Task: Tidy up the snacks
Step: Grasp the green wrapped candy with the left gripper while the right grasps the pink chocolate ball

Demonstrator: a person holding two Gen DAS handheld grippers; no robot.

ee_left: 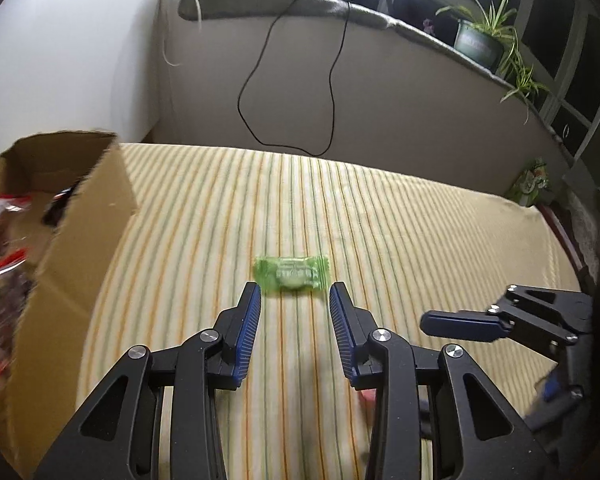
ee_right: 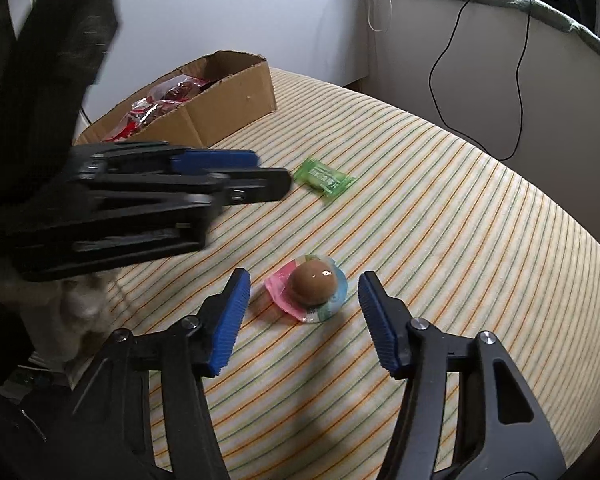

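Observation:
A green wrapped candy (ee_left: 291, 274) lies flat on the striped cloth (ee_left: 420, 220). My left gripper (ee_left: 296, 294) is open, and its blue-padded fingertips stand just short of the candy's two ends without touching it. In the right wrist view the same candy (ee_right: 324, 178) lies just past the left gripper (ee_right: 268, 172). A round brown snack in a clear dome on a pink and blue wrapper (ee_right: 314, 286) sits between the tips of my right gripper (ee_right: 304, 276). That gripper is open, with a gap on each side of the snack. One right finger (ee_left: 460, 322) shows in the left wrist view.
An open cardboard box (ee_right: 228, 96) with red snack packets (ee_right: 160, 104) stands at the cloth's far left; its wall (ee_left: 80, 216) is close beside my left gripper. Black cables (ee_left: 332, 80) hang down the wall behind. A potted plant (ee_left: 480, 40) sits on the ledge. A pale fuzzy sleeve (ee_right: 80, 300) is at lower left.

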